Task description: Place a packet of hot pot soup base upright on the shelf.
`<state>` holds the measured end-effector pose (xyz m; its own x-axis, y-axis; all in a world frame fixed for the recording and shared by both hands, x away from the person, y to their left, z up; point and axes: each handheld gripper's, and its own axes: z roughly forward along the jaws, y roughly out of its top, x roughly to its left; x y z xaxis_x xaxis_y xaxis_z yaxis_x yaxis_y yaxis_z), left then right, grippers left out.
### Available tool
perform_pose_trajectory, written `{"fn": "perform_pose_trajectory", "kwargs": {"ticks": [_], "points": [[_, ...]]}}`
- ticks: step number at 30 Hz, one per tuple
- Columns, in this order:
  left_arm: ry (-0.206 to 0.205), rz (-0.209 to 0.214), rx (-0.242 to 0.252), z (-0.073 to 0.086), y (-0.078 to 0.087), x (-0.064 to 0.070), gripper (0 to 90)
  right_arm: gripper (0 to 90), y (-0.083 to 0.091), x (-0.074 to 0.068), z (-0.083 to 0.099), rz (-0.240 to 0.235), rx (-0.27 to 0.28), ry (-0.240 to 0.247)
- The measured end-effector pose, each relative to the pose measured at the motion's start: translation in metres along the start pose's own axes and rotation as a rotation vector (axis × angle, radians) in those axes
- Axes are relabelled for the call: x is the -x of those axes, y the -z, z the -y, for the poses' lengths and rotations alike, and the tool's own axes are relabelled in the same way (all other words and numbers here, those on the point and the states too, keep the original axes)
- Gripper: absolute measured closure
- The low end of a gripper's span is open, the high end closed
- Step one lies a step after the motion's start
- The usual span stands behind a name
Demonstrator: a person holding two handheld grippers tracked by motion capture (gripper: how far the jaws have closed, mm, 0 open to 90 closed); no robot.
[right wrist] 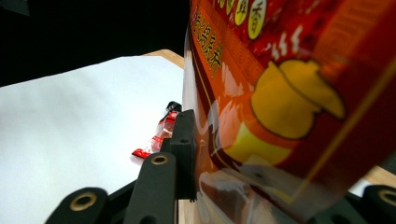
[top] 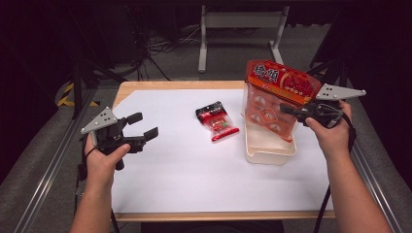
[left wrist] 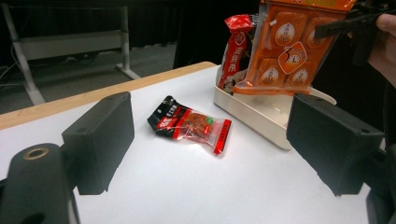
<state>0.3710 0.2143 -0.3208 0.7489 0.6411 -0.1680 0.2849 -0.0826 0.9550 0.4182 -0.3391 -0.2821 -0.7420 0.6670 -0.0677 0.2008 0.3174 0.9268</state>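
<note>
The right gripper (top: 291, 109) is clamped on an orange snack bag (top: 274, 97), holding it upright with its lower end inside the cream tray (top: 269, 154) at the table's right side. From the left gripper's camera a second red packet (left wrist: 237, 49) stands in the tray behind the bag, partly hidden. The left gripper (top: 144, 125) hovers with jaws spread, holding nothing. A small red packet (top: 217, 120) lies flat on the white table (top: 184, 179) between them.

Tongs (right wrist: 219, 163) clamp the orange snack bag (right wrist: 289, 93); small red packet (right wrist: 159, 135) lies beyond.
</note>
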Motion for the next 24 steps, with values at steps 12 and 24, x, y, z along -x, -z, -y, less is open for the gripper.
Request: {"fn": "perform_pose_trajectory", "kwargs": {"ticks": [12,24], "points": [[0.006,-0.006,-0.001,0.002,0.001,-0.002,16.2,70.5,-0.011,0.000,0.017,0.065,-0.046,-0.036],[0.007,-0.005,-0.004,0.003,0.000,-0.003,16.2,70.4,-0.019,-0.005,0.024,0.119,-0.095,-0.058]]}}
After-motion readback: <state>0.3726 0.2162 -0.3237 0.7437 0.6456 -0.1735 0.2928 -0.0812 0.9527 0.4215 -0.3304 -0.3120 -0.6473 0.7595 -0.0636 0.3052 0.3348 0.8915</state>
